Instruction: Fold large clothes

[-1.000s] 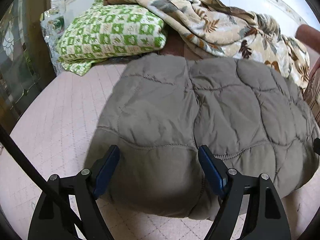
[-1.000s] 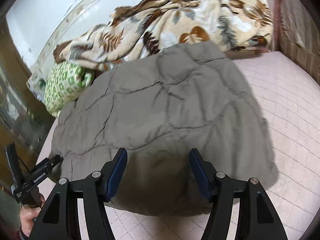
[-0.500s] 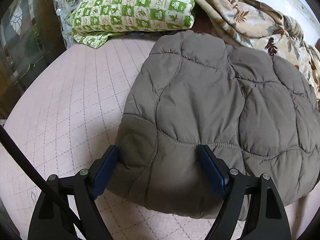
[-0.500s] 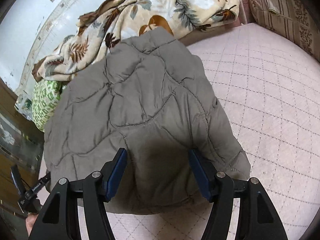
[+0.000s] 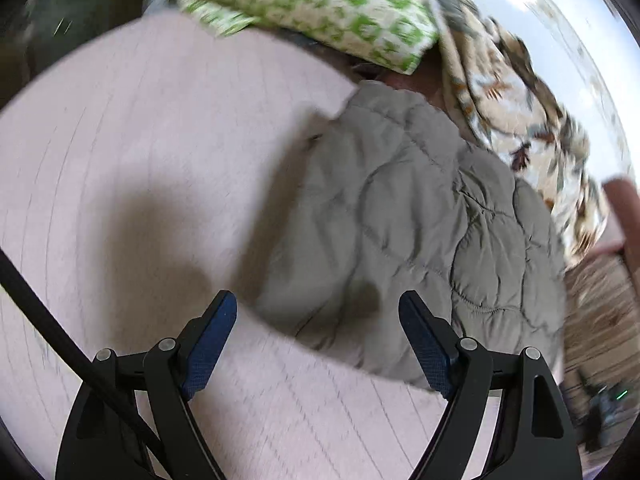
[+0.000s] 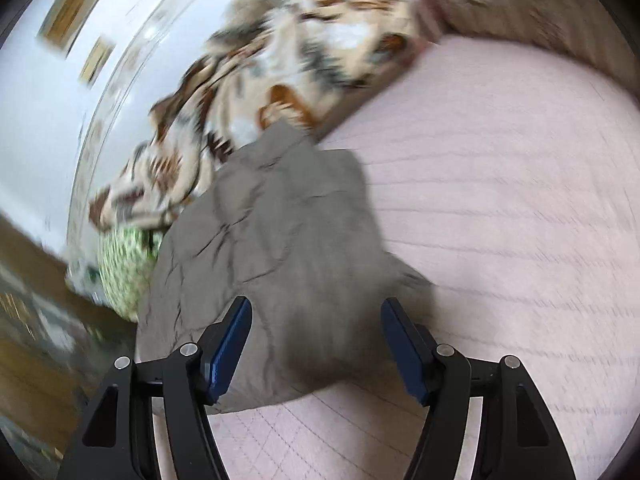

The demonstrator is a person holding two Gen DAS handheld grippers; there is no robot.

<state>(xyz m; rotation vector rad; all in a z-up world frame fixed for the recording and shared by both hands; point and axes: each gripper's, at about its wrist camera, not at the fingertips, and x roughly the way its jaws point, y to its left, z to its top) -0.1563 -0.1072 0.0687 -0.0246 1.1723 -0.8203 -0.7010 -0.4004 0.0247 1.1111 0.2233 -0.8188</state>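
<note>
A grey-brown quilted jacket (image 5: 420, 224) lies folded on the pink quilted bed (image 5: 140, 160). It also shows in the right wrist view (image 6: 280, 248). My left gripper (image 5: 318, 320) is open and empty, above the jacket's near left edge. My right gripper (image 6: 316, 324) is open and empty, above the jacket's near right end. Neither gripper touches the jacket. Both views are blurred by motion.
A green-and-white checked pillow (image 5: 320, 4) and a leaf-patterned blanket (image 5: 520, 120) lie at the far side against the wall. The blanket (image 6: 280, 68) and pillow (image 6: 124, 260) also show in the right wrist view. A striped cushion (image 5: 600, 312) lies to the right.
Both grippers have lifted and swung away from the jacket, the left toward the left, the right toward the right. The jacket stays folded on the bed.
</note>
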